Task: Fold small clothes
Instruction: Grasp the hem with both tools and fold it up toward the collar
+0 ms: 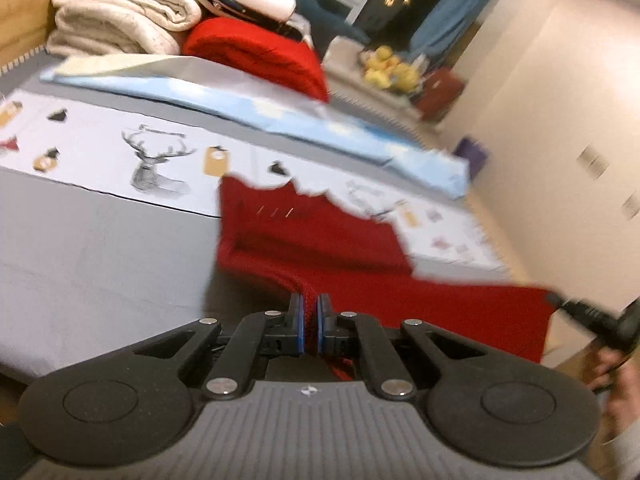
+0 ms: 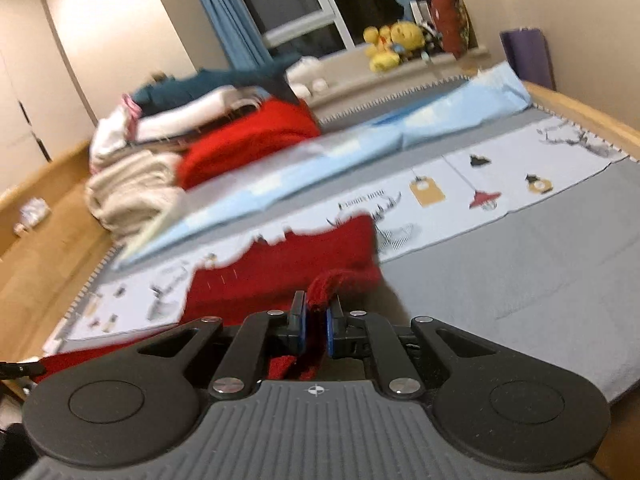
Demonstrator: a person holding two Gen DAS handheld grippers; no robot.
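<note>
A small red knitted garment (image 1: 320,236) is held stretched above the grey bed. My left gripper (image 1: 309,307) is shut on one edge of it, with red fabric pinched between the blue pads. In the right wrist view my right gripper (image 2: 316,312) is shut on another edge of the same red garment (image 2: 304,264), a bunched fold rising above the fingertips. The right gripper's black tip shows at the far right of the left wrist view (image 1: 576,308). Both views are blurred by motion.
A stack of folded laundry, cream blankets (image 1: 120,12) and a red knit (image 1: 260,52), sits at the bed's far side, beside a light blue folded sheet (image 1: 280,112). A printed white cloth with a deer (image 1: 156,164) lies across the grey bedsheet (image 2: 520,280). Yellow plush toys (image 2: 396,40) sit on the windowsill.
</note>
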